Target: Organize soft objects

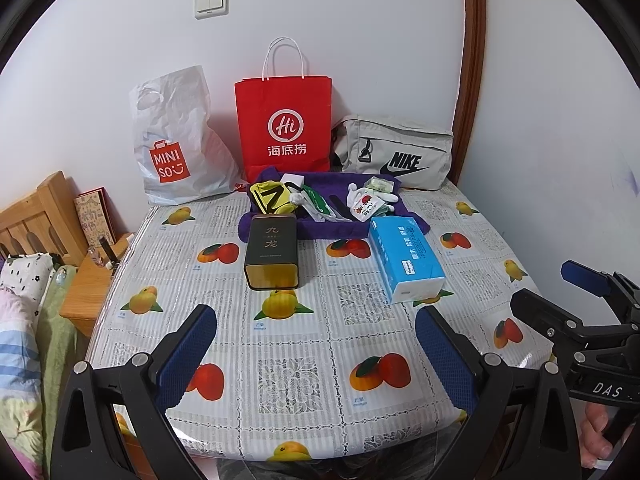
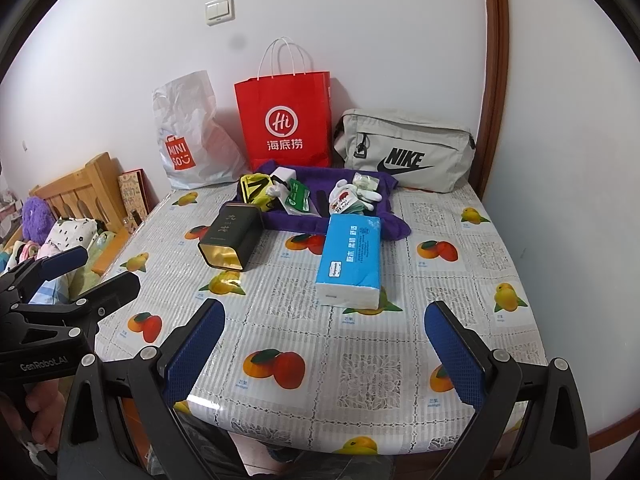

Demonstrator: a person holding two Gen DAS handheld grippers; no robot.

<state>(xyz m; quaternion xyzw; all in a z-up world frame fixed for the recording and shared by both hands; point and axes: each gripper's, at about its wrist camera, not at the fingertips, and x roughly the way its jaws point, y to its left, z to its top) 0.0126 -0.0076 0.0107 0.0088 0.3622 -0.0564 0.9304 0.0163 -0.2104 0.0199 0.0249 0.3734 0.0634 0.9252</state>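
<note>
Seen from the left wrist camera, the left gripper (image 1: 316, 344) hangs over the near edge of a table (image 1: 400, 420) covered in a fruit-print cloth, its blue-padded fingers (image 1: 188, 354) spread wide and holding nothing. Straight ahead of it a dark tea tin (image 1: 272, 252) lies on its side, open mouth toward the tool. Ahead and to the right rests a blue tissue pack (image 1: 406, 258). Beyond both, a purple cloth (image 1: 332, 230) carries a heap of small soft items, among them a yellow-and-black pouch (image 1: 274, 198) and a white plush toy (image 1: 366, 200). Against the far wall stand a white Miniso bag (image 1: 178, 140), a red Haidilao paper bag (image 1: 285, 124) and a grey Nike pouch (image 1: 396, 152). The right gripper (image 1: 560, 288) shows at the tool's right, also spread.

From the right wrist camera, the right gripper (image 2: 324, 344) is likewise open and empty above the near table edge. The tissue pack (image 2: 350, 260) lies directly ahead, the tea tin (image 2: 232, 238) ahead to the left, the purple cloth (image 2: 340, 200) with its soft items behind them. The left gripper (image 2: 72, 276) appears at the far left, fingers parted.
</note>
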